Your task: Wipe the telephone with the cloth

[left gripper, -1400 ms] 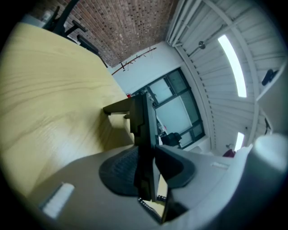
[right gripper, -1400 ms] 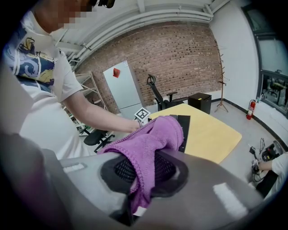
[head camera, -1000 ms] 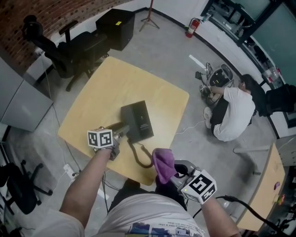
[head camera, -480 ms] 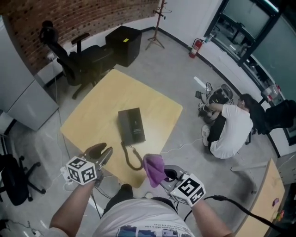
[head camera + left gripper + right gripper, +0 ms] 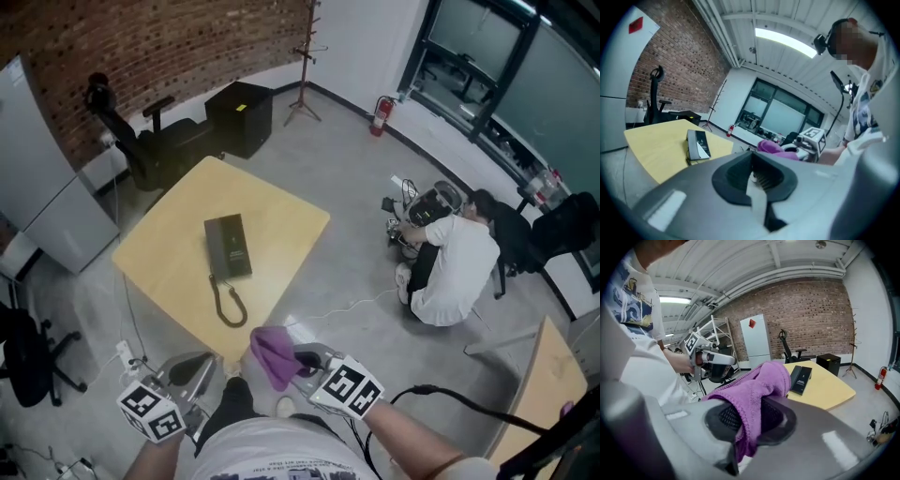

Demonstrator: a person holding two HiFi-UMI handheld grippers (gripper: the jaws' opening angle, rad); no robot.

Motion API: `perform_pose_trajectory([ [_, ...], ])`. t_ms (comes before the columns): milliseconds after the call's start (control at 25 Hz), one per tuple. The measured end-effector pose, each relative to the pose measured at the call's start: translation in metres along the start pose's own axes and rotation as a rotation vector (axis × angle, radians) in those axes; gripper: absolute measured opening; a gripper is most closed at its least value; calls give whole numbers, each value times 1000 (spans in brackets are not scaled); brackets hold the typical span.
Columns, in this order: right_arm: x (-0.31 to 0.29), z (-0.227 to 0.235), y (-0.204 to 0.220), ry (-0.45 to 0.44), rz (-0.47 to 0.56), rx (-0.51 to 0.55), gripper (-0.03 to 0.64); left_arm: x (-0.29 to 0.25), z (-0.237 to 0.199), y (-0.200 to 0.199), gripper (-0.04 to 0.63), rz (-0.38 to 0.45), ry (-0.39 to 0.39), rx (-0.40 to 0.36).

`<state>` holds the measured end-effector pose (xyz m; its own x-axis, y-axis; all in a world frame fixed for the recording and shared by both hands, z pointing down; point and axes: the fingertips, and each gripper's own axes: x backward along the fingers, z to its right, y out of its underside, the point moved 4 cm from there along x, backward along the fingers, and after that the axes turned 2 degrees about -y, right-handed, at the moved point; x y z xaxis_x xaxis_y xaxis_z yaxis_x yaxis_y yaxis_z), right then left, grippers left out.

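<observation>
Judging by how things lie, no wiping is under way. The cloth (image 5: 754, 390) is clamped in the right gripper (image 5: 747, 420), bunched and draped over its jaws, and is held in the air short of the table (image 5: 272, 220). The phone (image 5: 228, 247) is found well ahead of both grippers, lying flat near the table's middle, with its coiled cord (image 5: 228, 305) trailing toward the near edge. No contact between cloth and phone is seen. Whether the phone was wiped already cannot be told, as no smear or dust can be made out at this range. If wiping is left, the cloth would have to be carried forward and down onto the phone.

The jaws of the left gripper (image 5: 754, 180) have just been closing and are seen together, with nothing between them. It is held low, just beside the right gripper.

The table top is pale yellow wood, bare but for the phone. Beyond it a grey concrete floor, a brick wall (image 5: 169, 47), an office chair (image 5: 141, 141) and a black box (image 5: 240, 117) are seen. Off to the right, a person (image 5: 450, 262) is crouched on the floor.
</observation>
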<state>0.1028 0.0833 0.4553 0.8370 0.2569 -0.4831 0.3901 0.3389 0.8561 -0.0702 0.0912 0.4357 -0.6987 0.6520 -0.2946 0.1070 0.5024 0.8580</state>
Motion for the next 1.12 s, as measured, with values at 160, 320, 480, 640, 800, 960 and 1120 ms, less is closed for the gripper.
perform_pose_trajectory([
  [160, 8, -20, 8, -35, 3, 23, 43, 16, 37, 21, 3, -49, 17, -14],
  [320, 13, -39, 4, -27, 22, 27, 43, 24, 53, 27, 3, -100, 70, -27],
  [480, 18, -55, 1, -1, 31, 25, 43, 27, 60, 22, 3, -97, 113, -20],
  [640, 21, -69, 0, 32, 33, 22, 43, 29, 66, 22, 3, -102, 176, -46],
  [800, 10, -90, -11, 55, 39, 24, 43, 48, 59, 21, 3, -108, 207, -70],
  [960, 0, -116, -17, 62, 35, 28, 43, 75, 49, 29, 3, -116, 214, -66],
  [1120, -8, -141, -17, 71, 24, 41, 43, 98, 46, 39, 3, -103, 227, -57],
])
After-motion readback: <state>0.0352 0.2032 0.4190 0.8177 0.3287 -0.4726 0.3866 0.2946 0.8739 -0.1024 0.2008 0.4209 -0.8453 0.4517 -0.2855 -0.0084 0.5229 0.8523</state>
